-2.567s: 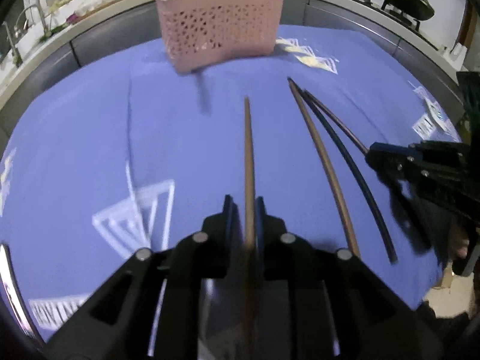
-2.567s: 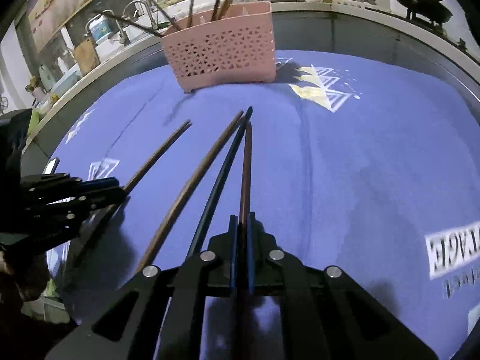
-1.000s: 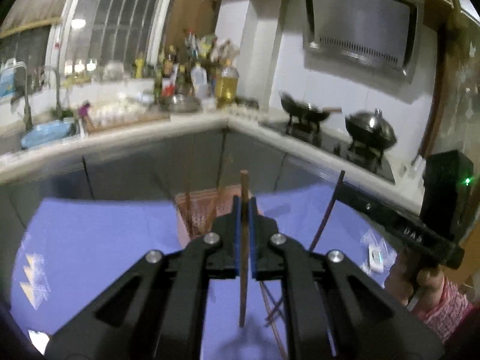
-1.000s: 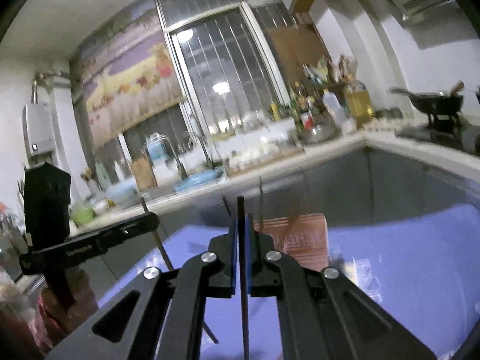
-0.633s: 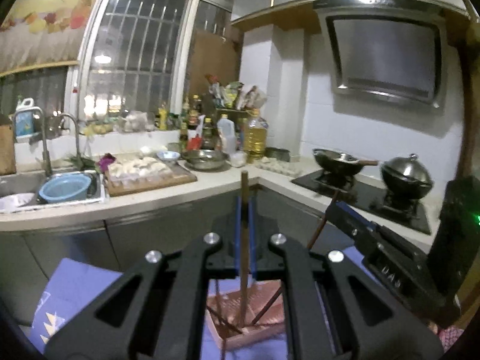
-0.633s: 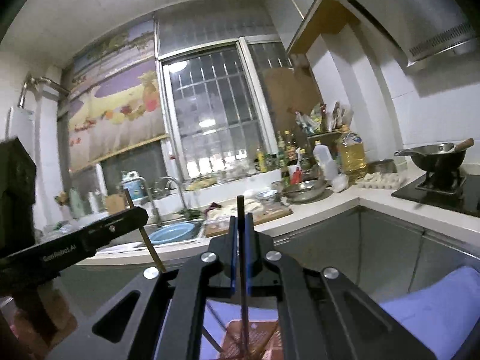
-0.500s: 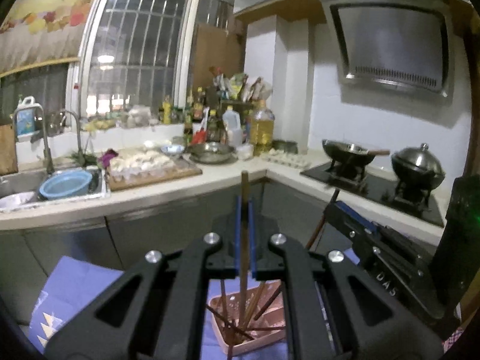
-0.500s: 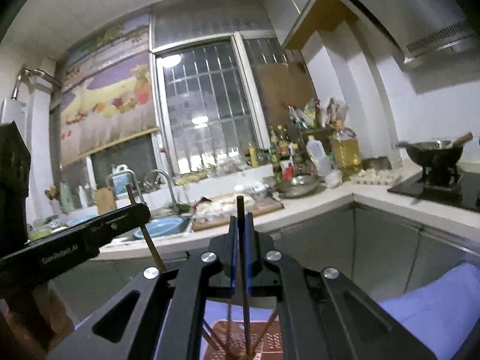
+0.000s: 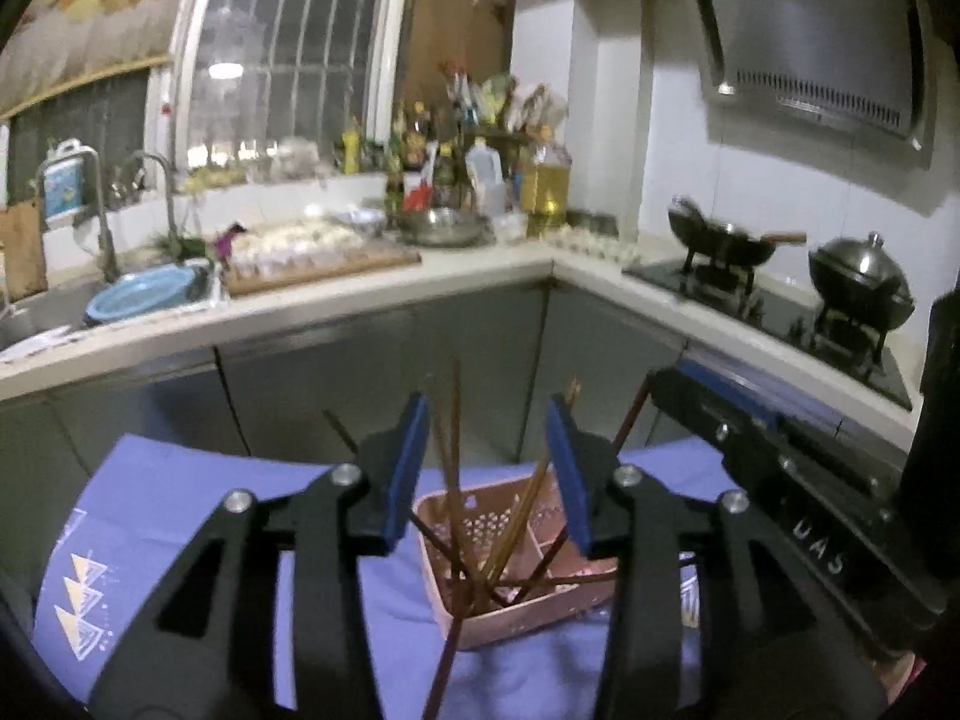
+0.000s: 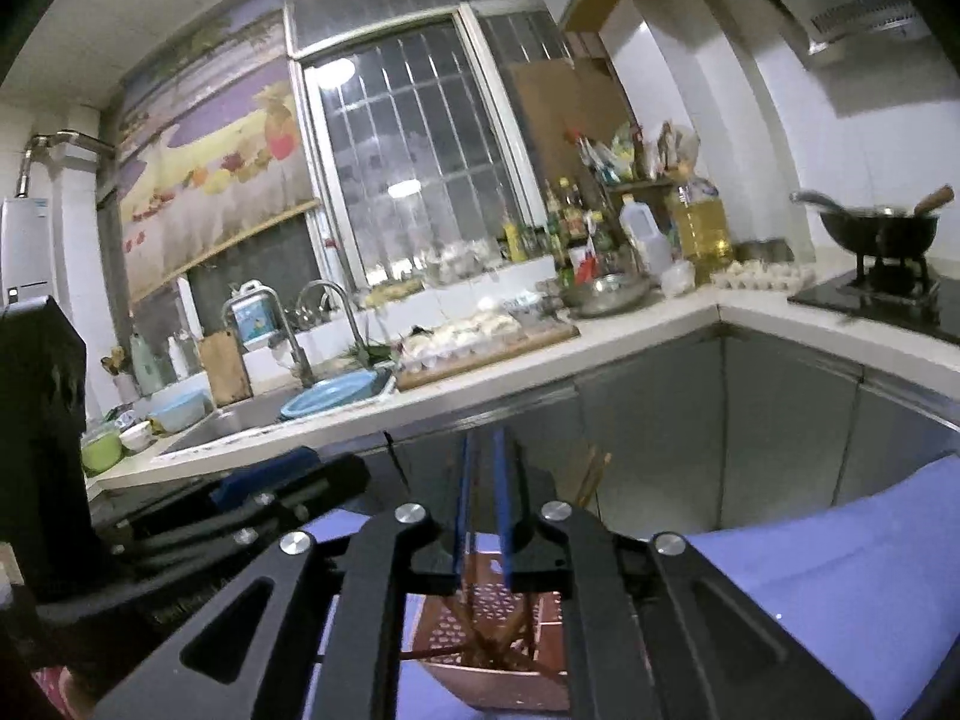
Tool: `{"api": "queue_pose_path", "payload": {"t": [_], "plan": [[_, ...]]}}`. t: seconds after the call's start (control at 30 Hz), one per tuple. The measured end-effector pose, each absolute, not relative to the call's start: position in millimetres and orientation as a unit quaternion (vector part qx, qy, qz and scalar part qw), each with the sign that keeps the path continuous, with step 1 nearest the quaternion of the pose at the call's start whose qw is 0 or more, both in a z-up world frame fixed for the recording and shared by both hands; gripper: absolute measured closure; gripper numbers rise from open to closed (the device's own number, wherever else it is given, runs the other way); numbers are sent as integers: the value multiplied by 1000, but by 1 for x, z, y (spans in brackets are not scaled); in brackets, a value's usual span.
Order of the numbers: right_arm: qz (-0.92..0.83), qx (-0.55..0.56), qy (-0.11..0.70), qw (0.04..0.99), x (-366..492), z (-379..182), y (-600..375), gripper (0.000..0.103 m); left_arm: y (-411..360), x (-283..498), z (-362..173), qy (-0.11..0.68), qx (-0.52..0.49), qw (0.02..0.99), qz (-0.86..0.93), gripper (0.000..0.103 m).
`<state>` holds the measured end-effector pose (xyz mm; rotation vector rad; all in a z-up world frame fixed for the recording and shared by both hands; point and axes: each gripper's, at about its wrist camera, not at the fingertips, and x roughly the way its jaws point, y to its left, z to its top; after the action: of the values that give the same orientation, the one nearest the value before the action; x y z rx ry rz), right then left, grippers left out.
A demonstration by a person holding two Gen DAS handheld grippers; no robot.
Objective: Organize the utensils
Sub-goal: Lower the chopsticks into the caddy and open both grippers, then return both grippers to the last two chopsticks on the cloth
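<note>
A pink perforated basket [image 9: 480, 507] stands on the blue cloth [image 9: 180, 510] and holds several brown chopsticks [image 9: 456, 480] leaning at angles. My left gripper [image 9: 487, 468] is open and empty above the basket, its blue pads wide apart. The right gripper shows at the right of the left wrist view [image 9: 780, 480]. In the right wrist view, my right gripper [image 10: 483, 498] hovers over the basket [image 10: 498, 618]; its blue pads stand slightly apart with nothing between them. The left gripper is at the left there [image 10: 240, 510].
A grey cabinet front [image 9: 360, 378] and white counter [image 9: 300, 300] run behind the cloth. A sink with a blue bowl [image 9: 144, 294] is at left. A stove with a wok [image 9: 726, 240] and a lidded pot [image 9: 858, 282] is at right.
Both grippers held upright chopsticks over the basket half a second ago. Now the left jaws are wide open and the right jaws have parted; the chopsticks have dropped into the basket.
</note>
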<state>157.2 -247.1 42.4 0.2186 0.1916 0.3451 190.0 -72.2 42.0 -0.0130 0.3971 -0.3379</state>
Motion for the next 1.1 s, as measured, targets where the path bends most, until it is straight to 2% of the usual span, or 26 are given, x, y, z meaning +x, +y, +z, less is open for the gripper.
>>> {"api": "queue_pose_path", "payload": {"t": [0.03, 0.1, 0.13, 0.33, 0.5, 0.63, 0.7, 0.83, 1.1], "plan": [[174, 108, 87, 975, 146, 47, -246, 82, -67, 179, 48, 185, -13, 969, -162, 57], [178, 110, 70, 975, 129, 54, -246, 58, -58, 161, 57, 166, -24, 973, -158, 53], [180, 110, 62, 976, 122, 56, -247, 57, -54, 151, 60, 158, -29, 975, -156, 53], [187, 111, 27, 976, 48, 47, -244, 57, -26, 76, 54, 121, -41, 982, -141, 53], [172, 87, 54, 980, -18, -9, -234, 57, -19, 26, 15, 138, -6, 981, -134, 53], [145, 61, 142, 977, -43, -69, -229, 57, -27, 9, -29, 206, 21, 966, -156, 53], [126, 51, 209, 969, -48, -99, -231, 71, -30, 5, -51, 255, 17, 953, -164, 53], [112, 60, 310, 942, -47, -135, -239, 77, -43, 1, -89, 339, 23, 923, -178, 53], [112, 19, 364, 925, -41, -168, -222, 78, -74, -8, -124, 388, 42, 896, -210, 53]]}}
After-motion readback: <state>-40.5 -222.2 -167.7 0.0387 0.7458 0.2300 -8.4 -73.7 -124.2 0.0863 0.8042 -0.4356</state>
